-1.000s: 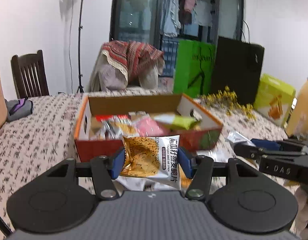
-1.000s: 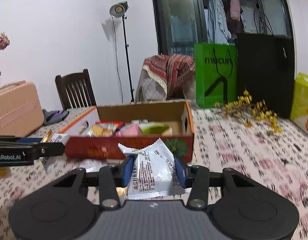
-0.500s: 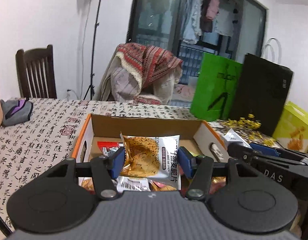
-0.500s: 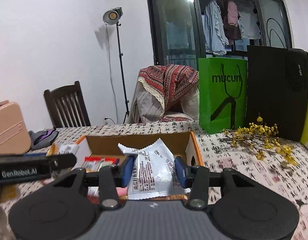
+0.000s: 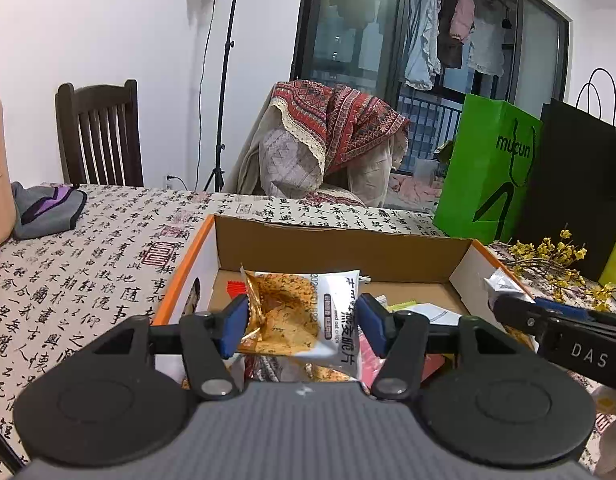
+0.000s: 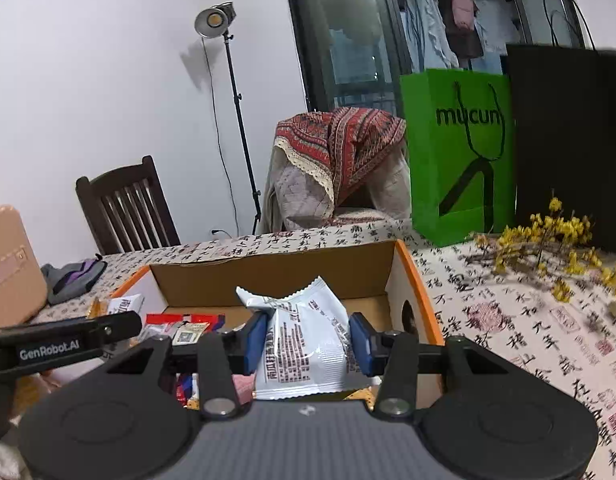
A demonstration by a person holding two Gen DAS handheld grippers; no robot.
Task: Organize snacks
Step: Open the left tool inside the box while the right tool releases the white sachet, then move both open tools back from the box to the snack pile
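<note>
Packet of orange crisps sits between your left gripper jaws, just opening, pads seemingly off it; your right gripper clamps a white packet. Both hover over the cardboard box on the calligraphy-print tablecloth; chair, lamp stand behind

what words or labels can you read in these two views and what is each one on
"mucun": green paper bag by the window.
"GenRobot.AI": side of the left hand-held gripper, seen from the right wrist.
"DAS": side of the right hand-held gripper, seen from the left wrist.
Chinese print on the oat crisp packet, the white snack packet and the tablecloth: too small or unclear to quote.
</note>
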